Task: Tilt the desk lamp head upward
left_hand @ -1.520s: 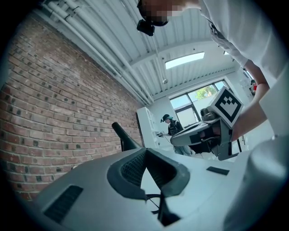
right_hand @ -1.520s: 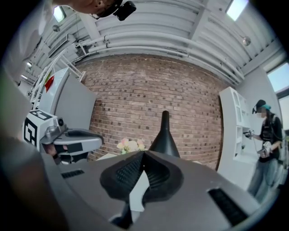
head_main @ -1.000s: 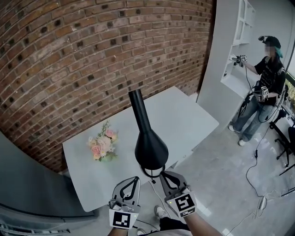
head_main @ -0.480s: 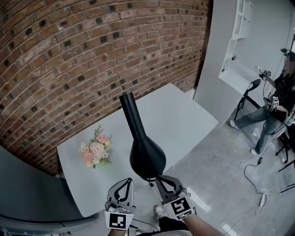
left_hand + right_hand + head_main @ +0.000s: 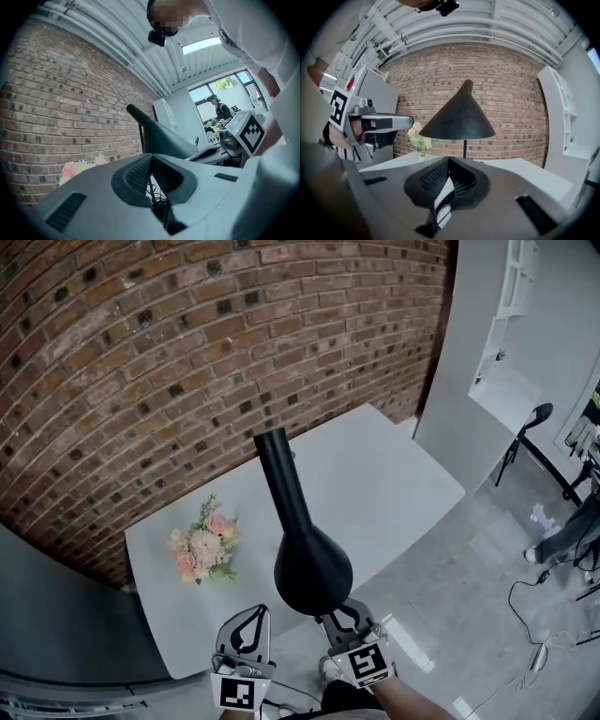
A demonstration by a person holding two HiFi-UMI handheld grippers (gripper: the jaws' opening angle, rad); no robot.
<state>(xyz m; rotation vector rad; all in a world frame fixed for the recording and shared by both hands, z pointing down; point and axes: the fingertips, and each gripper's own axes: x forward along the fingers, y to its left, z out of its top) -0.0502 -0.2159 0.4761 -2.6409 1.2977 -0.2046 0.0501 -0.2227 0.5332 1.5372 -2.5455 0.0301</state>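
Both grippers poised beneath the black desk lamp head

The desk lamp head hangs over the near edge of the white bench, with a flower posy to its left. The right gripper sits just under the shade's rim, jaws pressed together and empty, probably to nudge it upward. The left gripper, likewise closed on nothing, waits beside it.

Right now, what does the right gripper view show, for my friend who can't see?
A black lamp stands on a white table before a brick wall, just ahead of the right gripper, whose jaws are shut on nothing. Flowers and the left gripper show at the left.
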